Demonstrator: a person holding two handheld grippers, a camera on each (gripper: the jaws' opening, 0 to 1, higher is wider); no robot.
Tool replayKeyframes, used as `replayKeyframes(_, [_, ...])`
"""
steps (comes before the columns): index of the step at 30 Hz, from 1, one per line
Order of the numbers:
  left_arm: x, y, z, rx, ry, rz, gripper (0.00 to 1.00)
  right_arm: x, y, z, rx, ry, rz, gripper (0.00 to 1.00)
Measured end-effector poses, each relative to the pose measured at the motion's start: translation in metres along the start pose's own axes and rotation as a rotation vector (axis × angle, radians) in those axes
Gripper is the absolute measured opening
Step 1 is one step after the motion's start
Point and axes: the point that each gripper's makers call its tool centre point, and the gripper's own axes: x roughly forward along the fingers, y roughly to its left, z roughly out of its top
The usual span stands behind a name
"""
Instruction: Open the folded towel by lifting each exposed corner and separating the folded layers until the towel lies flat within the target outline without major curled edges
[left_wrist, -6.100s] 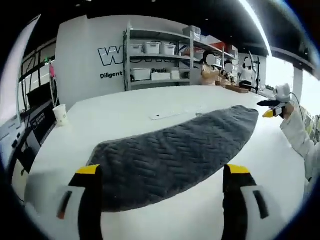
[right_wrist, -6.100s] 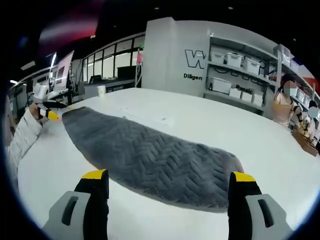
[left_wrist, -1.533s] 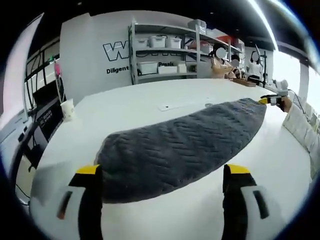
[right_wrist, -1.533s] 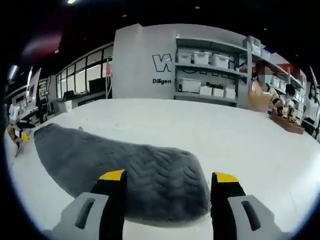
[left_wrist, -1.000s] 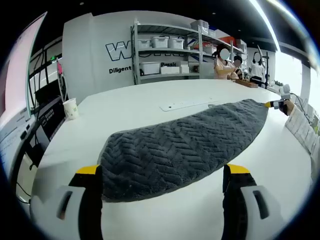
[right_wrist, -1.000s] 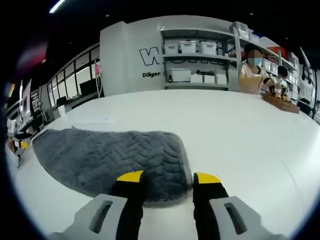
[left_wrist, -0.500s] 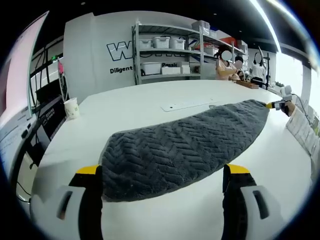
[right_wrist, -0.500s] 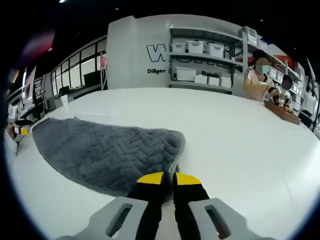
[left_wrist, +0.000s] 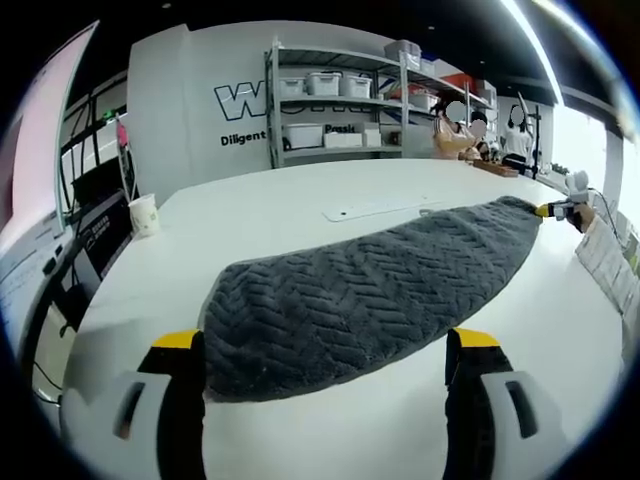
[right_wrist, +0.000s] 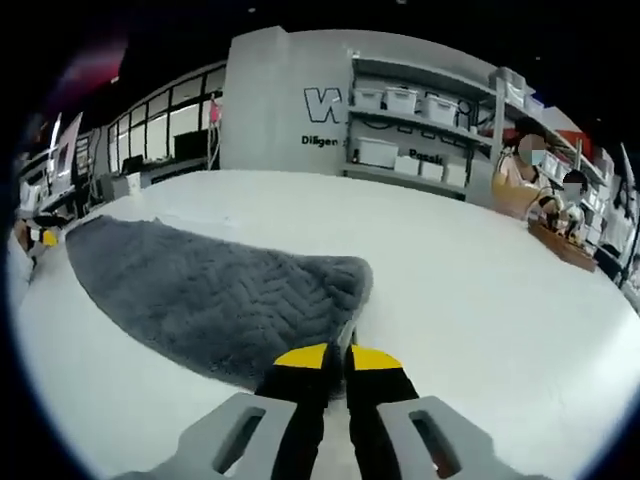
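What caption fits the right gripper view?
Right gripper pinching the grey towel's edge on the white table.

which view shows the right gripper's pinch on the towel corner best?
Right gripper view: the right gripper sits shut on the grey towel at its near corner, edge pinched between the yellow tips. Left gripper view shows the right gripper small at the towel's far end.

- we see a broad white surface (left_wrist: 300, 205).
- a folded grey towel (left_wrist: 360, 295) lies on it.
- a paper cup (left_wrist: 145, 214) stands near its edge.
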Motion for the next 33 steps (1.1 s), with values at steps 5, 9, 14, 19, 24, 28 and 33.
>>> replayKeyframes(5, [0.001, 0.000, -0.003, 0.000, 0.009, -0.002, 0.99, -0.005, 0.012, 0.016, -0.075, -0.064, 0.036, 0.00])
replayKeyframes(9, [0.002, 0.000, -0.003, 0.002, 0.010, -0.003, 0.99, -0.005, 0.022, 0.011, -0.121, -0.036, 0.058, 0.00])
replayKeyframes(14, [0.001, 0.001, -0.002, -0.001, 0.008, 0.000, 0.98, -0.007, 0.024, 0.001, -0.203, 0.025, 0.066, 0.00])
replayKeyframes(19, [0.002, 0.000, -0.003, 0.001, 0.011, -0.001, 0.98, -0.005, 0.031, -0.011, -0.299, 0.078, 0.100, 0.00])
replayKeyframes(24, [0.002, 0.000, -0.003, 0.002, 0.012, -0.001, 0.98, -0.006, 0.043, -0.006, -0.381, 0.058, 0.136, 0.00])
replayKeyframes(28, [0.002, 0.000, -0.004, 0.002, 0.013, -0.001, 0.98, -0.008, 0.051, -0.001, -0.414, 0.040, 0.153, 0.00])
replayKeyframes(33, [0.002, -0.001, -0.004, 0.003, 0.014, -0.001, 0.98, -0.008, 0.055, -0.003, -0.422, 0.047, 0.176, 0.00])
